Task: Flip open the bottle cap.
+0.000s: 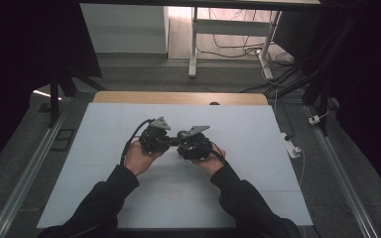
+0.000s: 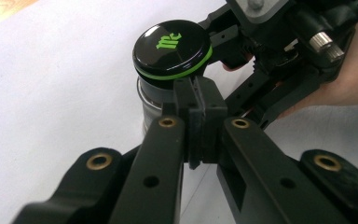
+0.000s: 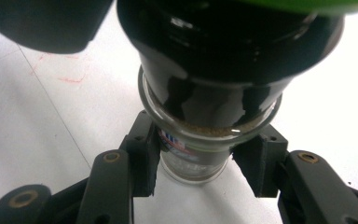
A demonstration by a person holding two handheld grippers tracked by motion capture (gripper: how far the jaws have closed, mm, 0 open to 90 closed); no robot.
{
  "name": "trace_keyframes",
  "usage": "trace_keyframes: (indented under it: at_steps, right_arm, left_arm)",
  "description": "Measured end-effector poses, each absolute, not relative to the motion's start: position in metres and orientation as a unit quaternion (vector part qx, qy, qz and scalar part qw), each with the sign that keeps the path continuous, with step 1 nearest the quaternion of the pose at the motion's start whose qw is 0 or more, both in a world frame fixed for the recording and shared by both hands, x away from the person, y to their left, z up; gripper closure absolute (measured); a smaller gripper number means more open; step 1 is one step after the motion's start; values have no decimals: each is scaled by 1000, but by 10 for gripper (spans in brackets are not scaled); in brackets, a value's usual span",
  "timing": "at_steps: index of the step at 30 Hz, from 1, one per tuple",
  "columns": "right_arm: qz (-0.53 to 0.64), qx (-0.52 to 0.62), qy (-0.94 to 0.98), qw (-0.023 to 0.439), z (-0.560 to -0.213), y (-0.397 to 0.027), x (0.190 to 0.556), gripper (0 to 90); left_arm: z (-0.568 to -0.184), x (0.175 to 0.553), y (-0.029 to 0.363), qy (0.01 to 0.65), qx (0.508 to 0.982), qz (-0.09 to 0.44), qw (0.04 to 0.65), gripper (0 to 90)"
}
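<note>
Both my forearms reach in over the surface, sleeves dark, hands close together at its middle; my left tool (image 2: 196,100) has its jaws pressed together with nothing between them; my right tool (image 3: 200,161) clamps a glass spice jar (image 3: 193,156) at its body.

Table (image 1: 129,198): white sheet over a wooden top, the wood showing along the far edge.
Floor (image 1: 144,74): grey, beyond the table.
Cables (image 1: 238,49): tangled on the floor.
White desk legs (image 1: 192,49): behind the table.
Metal rails (image 1: 25,183): along both sides.
</note>
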State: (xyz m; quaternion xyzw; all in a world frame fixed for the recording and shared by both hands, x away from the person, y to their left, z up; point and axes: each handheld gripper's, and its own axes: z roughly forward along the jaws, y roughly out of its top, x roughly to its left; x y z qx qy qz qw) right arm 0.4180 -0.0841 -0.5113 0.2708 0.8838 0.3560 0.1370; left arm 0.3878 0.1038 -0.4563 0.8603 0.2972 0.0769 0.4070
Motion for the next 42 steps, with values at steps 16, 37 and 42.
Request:
trace_keyframes:
  at_steps: [16, 37, 42]
  right_arm:
    - [357, 274, 883, 134, -512, -84, 418, 524]
    - [355, 267, 886, 136, -511, -84, 418, 523]
    - [353, 264, 888, 135, -511, -84, 419, 520]
  left_arm:
    - [-449, 393, 106, 304, 855, 87, 411, 888]
    - [-443, 412, 111, 330, 848, 109, 401, 887]
    - [-443, 408, 111, 321, 852, 111, 399, 886]
